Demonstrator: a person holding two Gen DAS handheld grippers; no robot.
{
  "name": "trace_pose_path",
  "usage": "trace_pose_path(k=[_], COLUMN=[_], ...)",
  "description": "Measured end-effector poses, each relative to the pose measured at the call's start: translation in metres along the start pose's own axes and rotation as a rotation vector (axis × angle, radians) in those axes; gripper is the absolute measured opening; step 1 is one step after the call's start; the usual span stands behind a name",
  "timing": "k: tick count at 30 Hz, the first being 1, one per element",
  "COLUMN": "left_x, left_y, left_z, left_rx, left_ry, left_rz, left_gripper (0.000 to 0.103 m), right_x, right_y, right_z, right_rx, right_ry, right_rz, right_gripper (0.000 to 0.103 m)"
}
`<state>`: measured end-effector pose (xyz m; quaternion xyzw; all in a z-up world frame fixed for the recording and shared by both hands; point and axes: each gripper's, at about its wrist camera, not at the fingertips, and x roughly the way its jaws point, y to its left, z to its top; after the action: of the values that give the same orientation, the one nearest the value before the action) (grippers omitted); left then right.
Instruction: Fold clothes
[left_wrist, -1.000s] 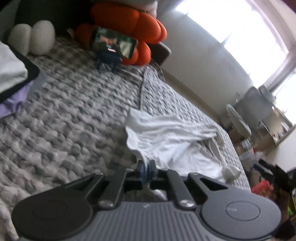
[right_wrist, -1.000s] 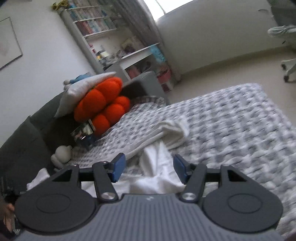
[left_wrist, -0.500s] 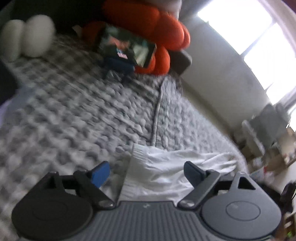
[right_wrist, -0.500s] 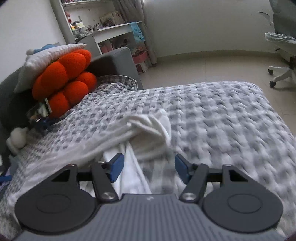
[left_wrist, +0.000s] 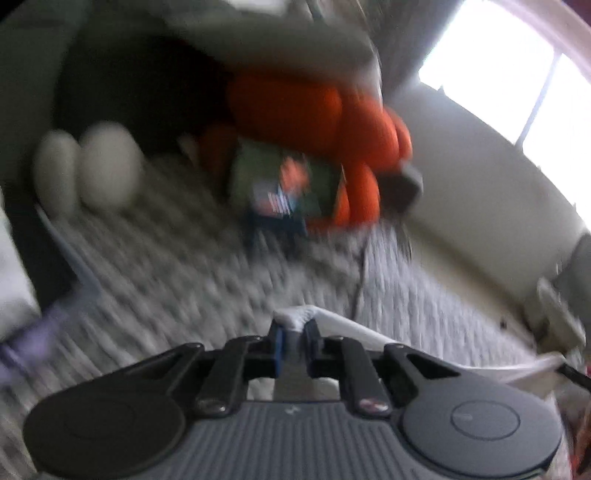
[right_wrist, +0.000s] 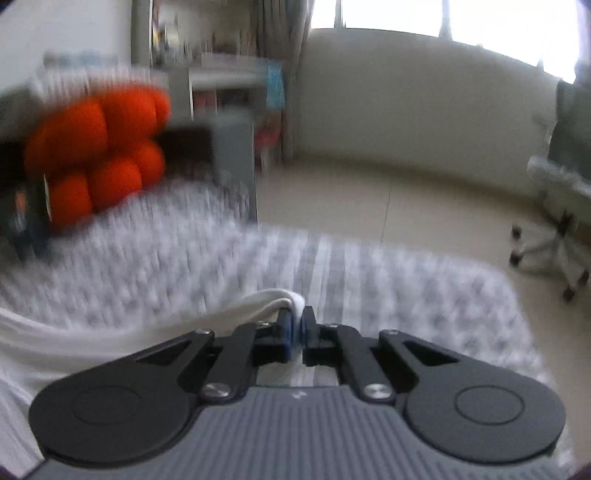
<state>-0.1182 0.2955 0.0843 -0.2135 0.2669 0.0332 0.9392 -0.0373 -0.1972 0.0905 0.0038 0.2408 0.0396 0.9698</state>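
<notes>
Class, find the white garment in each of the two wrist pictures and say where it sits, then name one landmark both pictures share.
Left wrist view: the white garment is low at centre, pinched in the left gripper, a strip running right.
Right wrist view: the white garment is low at centre, pinched in the right gripper, spreading left.
Shared landmark: the orange cushion.

garment (right_wrist: 258, 302): white | bedcover (right_wrist: 406, 295): grey-white check | cushion (right_wrist: 99, 147): orange | gripper pads (right_wrist: 285, 334): blue
</notes>
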Motion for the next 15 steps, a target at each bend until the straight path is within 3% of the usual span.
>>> trace_pose_path(k=[5,12,15], left_x=[-0.008,0.065,0.072], left_y=[0.006,0.001,-0.003], left_z=[0.030,0.028,0.030], left_rx=[0.036,0.082,0.078], left_ry=[-0.082,0.024,0.016], left_rz=[0.063,0.188,0.213], left_gripper=[0.011,0.012,0.012], right_x=[-0.049,0.012,0.025], right_y=[0.013,0.036,0.044], right_z=[0.037,0.040,0.047], right_rx=[-0.063,-0.099,-0.110], right_ry=[-0.133,0.032,0.021], right_rz=[0.072,0.025,-0.015], right_gripper=[0.004,0.004,0.004])
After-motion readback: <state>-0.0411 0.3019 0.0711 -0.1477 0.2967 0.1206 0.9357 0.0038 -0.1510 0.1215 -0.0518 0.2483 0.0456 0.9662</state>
